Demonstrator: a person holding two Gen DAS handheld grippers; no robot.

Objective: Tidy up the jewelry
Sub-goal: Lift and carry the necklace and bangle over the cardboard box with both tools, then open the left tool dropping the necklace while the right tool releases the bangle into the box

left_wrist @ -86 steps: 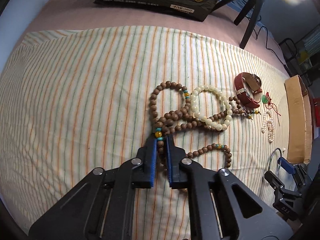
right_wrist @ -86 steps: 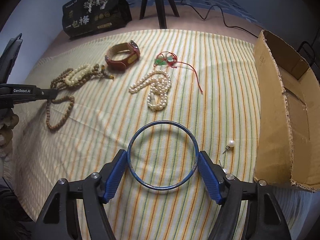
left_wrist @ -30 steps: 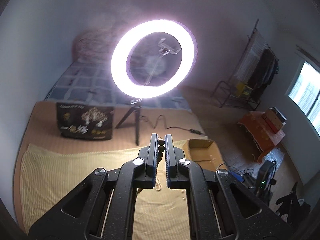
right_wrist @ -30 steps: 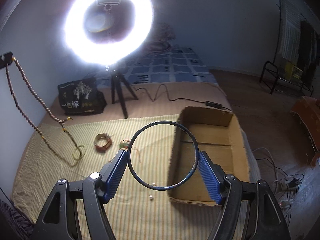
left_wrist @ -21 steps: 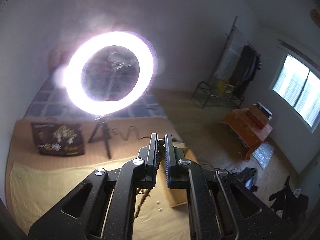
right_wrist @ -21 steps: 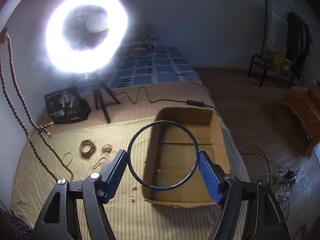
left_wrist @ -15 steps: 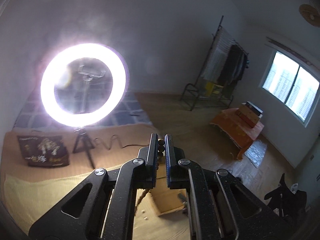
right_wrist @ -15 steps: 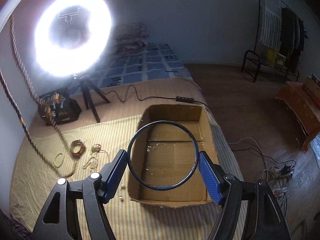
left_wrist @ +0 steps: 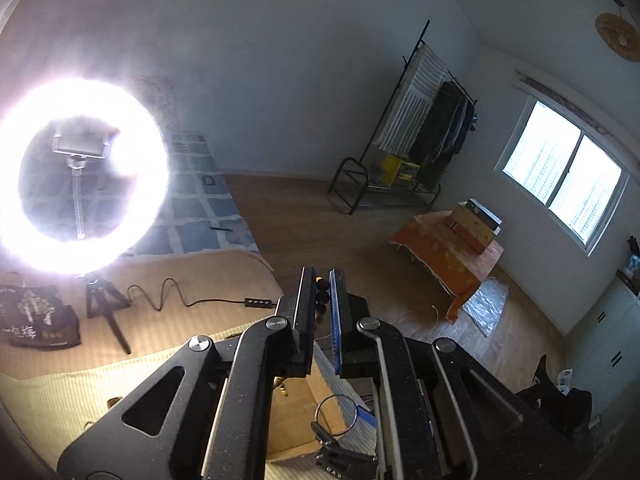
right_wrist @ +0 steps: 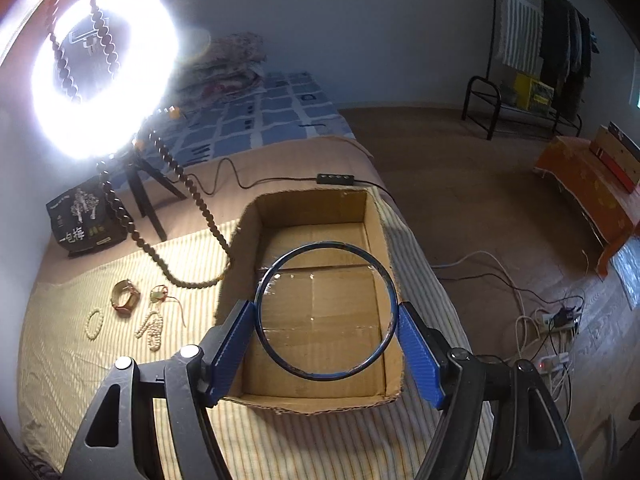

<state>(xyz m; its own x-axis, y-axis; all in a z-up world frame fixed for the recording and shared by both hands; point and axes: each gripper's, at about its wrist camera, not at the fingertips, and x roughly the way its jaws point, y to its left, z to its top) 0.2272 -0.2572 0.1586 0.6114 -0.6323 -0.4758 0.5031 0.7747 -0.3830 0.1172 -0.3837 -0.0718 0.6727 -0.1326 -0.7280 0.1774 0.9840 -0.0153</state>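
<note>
Carrying jewelry to cardboard box (right_wrist: pixel 308 216): left gripper (left_wrist: pixel 321 300) clamped on wooden bead necklace (right_wrist: pixel 160 256), strand dangling beside box wall; right gripper (right_wrist: pixel 325 326) pinching blue bangle (right_wrist: pixel 280 268) above box. Next prob: lower both inside, release.

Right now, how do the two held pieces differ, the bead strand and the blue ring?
The wooden bead strand hangs limp from the left tool, its low end draped by the cardboard box. The blue bangle is a rigid hoop, spanning the right tool above the box. Both are lifted off the cloth.
</note>
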